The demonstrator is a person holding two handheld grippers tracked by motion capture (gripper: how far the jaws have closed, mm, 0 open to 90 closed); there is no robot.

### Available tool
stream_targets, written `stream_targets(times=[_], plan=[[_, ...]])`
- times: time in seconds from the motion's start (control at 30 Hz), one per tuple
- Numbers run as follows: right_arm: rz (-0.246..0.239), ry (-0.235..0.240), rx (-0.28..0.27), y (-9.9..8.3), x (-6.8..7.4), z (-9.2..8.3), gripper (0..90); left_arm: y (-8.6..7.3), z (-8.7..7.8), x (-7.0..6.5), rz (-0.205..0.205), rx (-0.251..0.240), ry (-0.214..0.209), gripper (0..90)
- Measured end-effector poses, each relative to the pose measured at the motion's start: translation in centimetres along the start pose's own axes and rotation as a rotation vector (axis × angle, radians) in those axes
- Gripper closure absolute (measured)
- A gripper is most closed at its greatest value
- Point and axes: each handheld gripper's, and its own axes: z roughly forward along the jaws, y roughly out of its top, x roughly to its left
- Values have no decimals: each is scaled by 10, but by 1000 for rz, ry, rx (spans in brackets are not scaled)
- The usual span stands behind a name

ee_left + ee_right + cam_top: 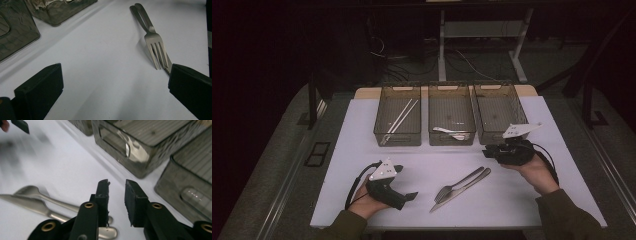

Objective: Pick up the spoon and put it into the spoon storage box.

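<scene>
Hovering near the handle ends of the fork [458, 184] and table knife [462, 189], the right gripper [117, 185] is holding its jaws narrowly parted on nothing. The left gripper [408, 196] is resting with jaws spread beside the tines. Both utensils are lying crossed on the white mat [362, 170], before three smoky plastic bins [451, 137]. Rigid, smooth steel is likely slipping easily; pinching mid-handle seems soundest.

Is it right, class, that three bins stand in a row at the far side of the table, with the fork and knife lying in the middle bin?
Not quite. The fork and knife lie on the table, in front of the three bins, not in the middle bin. The high view shows it.
</scene>
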Motion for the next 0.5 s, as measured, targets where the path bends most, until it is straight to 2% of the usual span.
stream_targets(times=[0.23,0.5], plan=[[-9,5,20,-12,1,-1,832,0,0,-1,3,2,2,0],[-33,75,45,-21,15,1,891,0,0,0,3,2,3,0]])
